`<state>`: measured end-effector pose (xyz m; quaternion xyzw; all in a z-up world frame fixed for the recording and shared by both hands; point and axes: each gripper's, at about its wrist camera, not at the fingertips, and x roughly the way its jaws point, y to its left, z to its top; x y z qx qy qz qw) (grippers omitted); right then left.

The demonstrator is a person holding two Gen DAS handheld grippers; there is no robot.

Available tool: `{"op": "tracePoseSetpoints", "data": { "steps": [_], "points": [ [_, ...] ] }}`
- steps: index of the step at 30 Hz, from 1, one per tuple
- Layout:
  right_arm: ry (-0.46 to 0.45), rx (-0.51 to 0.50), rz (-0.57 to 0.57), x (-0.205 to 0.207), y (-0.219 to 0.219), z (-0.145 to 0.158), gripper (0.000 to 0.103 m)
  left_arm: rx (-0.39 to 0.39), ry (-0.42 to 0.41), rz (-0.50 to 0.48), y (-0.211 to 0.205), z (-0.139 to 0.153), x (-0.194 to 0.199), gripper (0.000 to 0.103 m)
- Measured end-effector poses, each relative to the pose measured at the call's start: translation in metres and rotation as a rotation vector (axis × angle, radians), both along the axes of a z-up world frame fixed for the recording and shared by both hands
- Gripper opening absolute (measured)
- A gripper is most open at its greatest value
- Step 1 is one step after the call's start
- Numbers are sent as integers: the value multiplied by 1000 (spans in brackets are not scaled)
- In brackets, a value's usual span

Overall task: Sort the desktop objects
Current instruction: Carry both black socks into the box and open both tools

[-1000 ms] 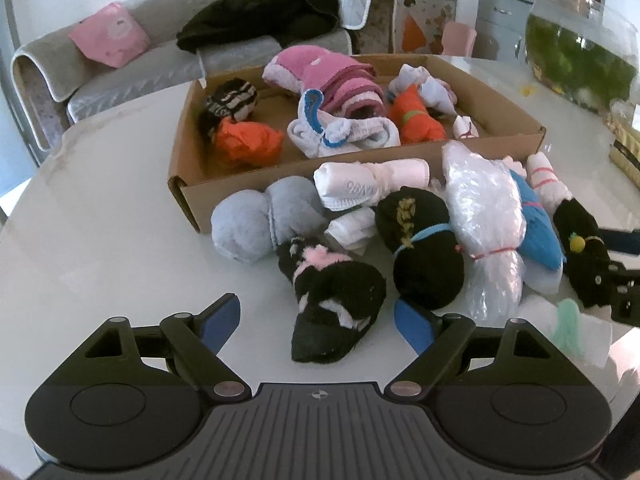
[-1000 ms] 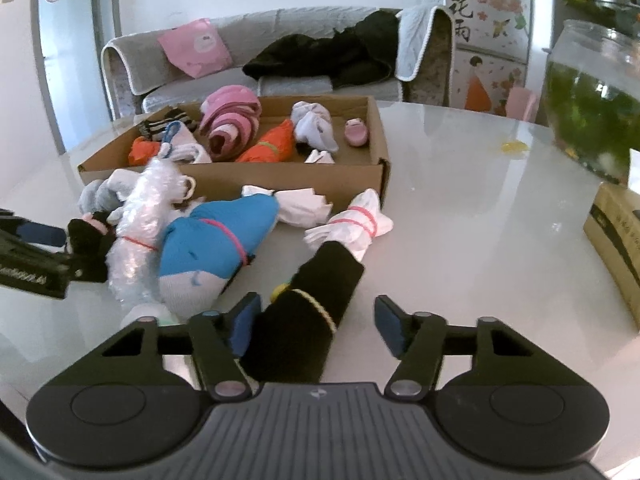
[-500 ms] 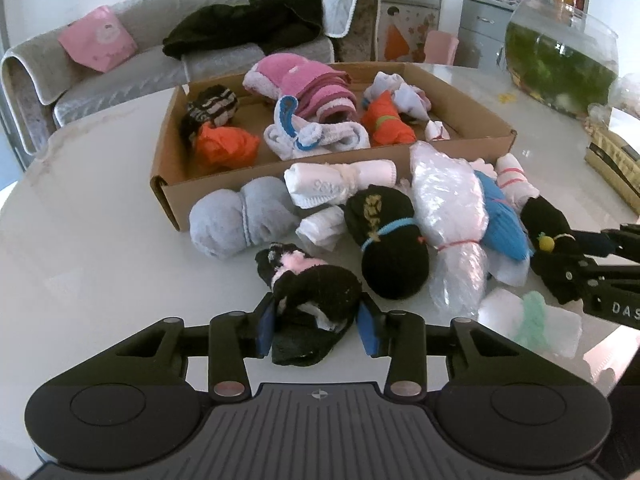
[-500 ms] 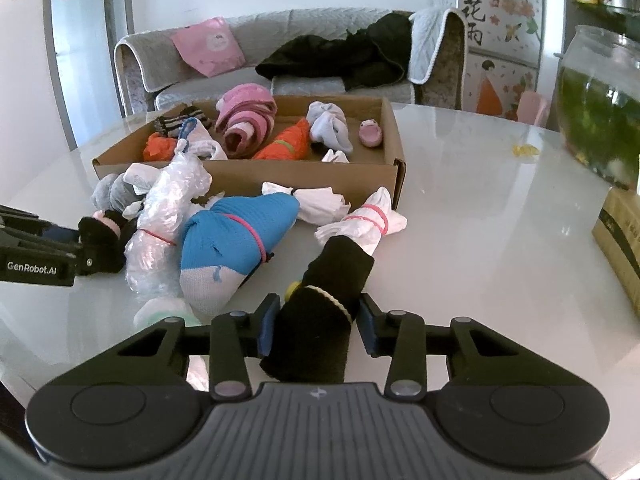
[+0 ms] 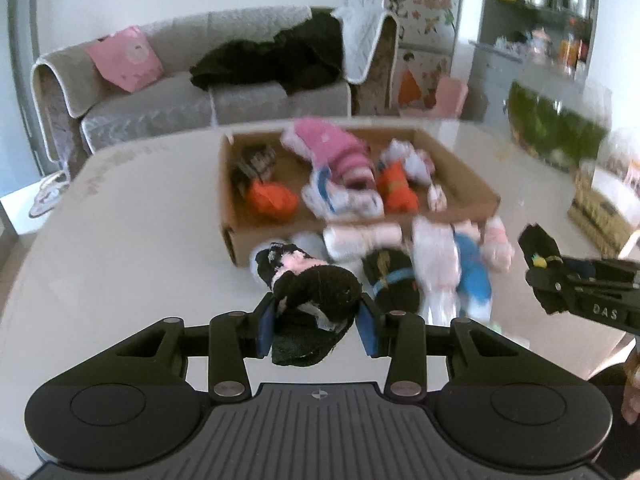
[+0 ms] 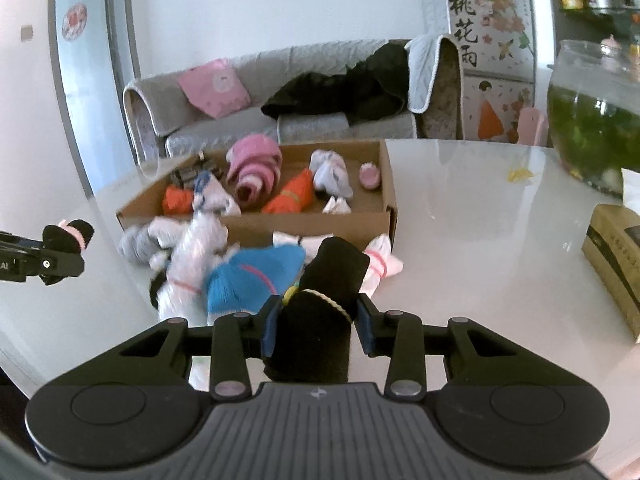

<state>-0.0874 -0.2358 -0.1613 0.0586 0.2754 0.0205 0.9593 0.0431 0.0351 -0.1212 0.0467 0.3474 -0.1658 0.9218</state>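
My left gripper (image 5: 316, 326) is shut on a black, pink and white fuzzy sock bundle (image 5: 312, 284) and holds it above the white table (image 5: 120, 264). My right gripper (image 6: 316, 326) is shut on a black sock roll with a yellow band (image 6: 320, 304), also lifted. Each held bundle shows in the other view: the black roll (image 5: 540, 250) at right, the fuzzy bundle (image 6: 70, 234) at left. A cardboard box (image 5: 236, 236) holding several sock bundles sits ahead. More bundles lie in front of it: a blue one (image 6: 256, 276), a plastic-wrapped one (image 6: 196, 252), a black one with a blue band (image 5: 390, 280).
A glass fish bowl (image 6: 592, 120) stands at the table's far right, with a brown carton (image 6: 616, 256) near the right edge. A grey sofa (image 5: 180, 96) with a pink cushion and dark clothes is behind the table.
Both grippers closed on their sock bundles and have lifted them off the table. The views have tilted up and the pile by the box now lies lower and farther away.
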Motion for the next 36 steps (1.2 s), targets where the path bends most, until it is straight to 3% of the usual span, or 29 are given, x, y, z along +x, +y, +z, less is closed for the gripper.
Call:
{"op": "tracePoseSetpoints", "data": {
  "steps": [9,16,31,36],
  "points": [
    [-104,16,-3,12,-19,59,35,-45,-87,27,16,66,22,49],
    [-162,49,6,37,-38,93,35,-56,-121,30,19,100,47,49],
    [-154,226,128,89,-56,107,36,-61,-111,-35,-16,116,89,49],
    [-138,219,154,101,-49,107,36,-60,-101,-55,-27,112,101,49]
  ]
}}
